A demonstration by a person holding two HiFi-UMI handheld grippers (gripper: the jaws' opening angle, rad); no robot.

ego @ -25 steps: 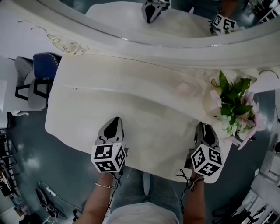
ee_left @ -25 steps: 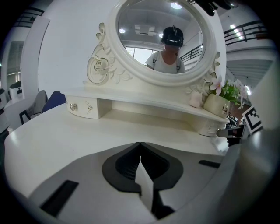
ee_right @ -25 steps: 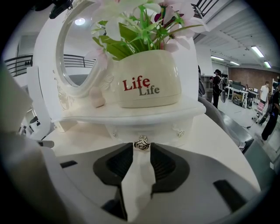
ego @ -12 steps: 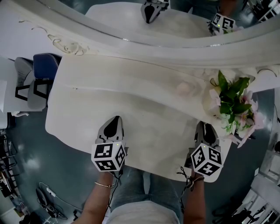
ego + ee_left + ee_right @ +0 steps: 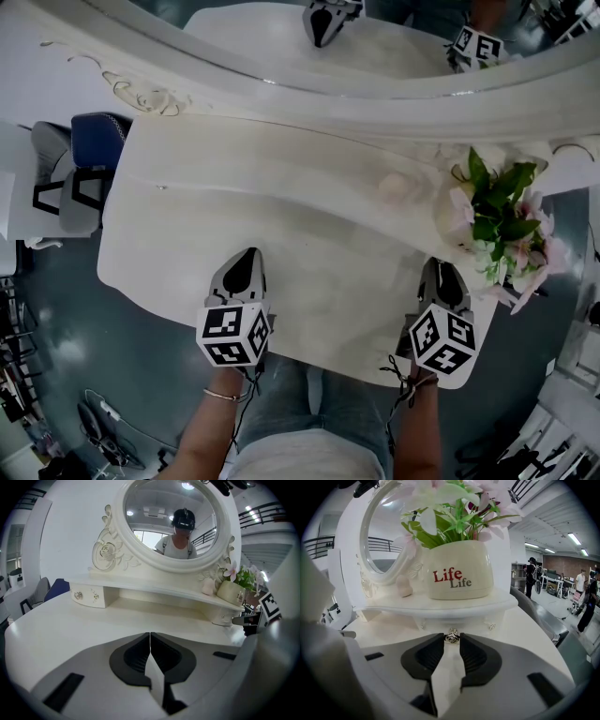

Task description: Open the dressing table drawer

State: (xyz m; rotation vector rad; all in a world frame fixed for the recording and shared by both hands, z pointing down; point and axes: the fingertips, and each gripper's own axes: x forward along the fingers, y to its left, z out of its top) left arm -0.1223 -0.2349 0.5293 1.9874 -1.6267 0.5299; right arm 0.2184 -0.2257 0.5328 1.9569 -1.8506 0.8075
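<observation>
**White surface, drawer still shut: fault risks at the pull**

White dressing-table surface (image 5: 281, 216) carries a raised shelf (image 5: 440, 605), and the flower pot (image 5: 459, 576) stands on that shelf. The drawer (image 5: 465, 622) sits directly below the flower pot and is not yet open.

- **Left gripper (image 5: 150, 635):** jaws closed and empty, well to the left of the flower pot.
- **Right gripper (image 5: 451, 640):** jaws have just been closing and appear to bear on the drawer knob (image 5: 451, 636), below the flower pot, at their tips only.

Likely faults:

1. An upward-angled pull may jolt the shelf and tip the flower pot.
2. An off-axis pull may skew and jam the drawer.
3. The small faceted drawer knob may slip from so shallow a hold.
</observation>
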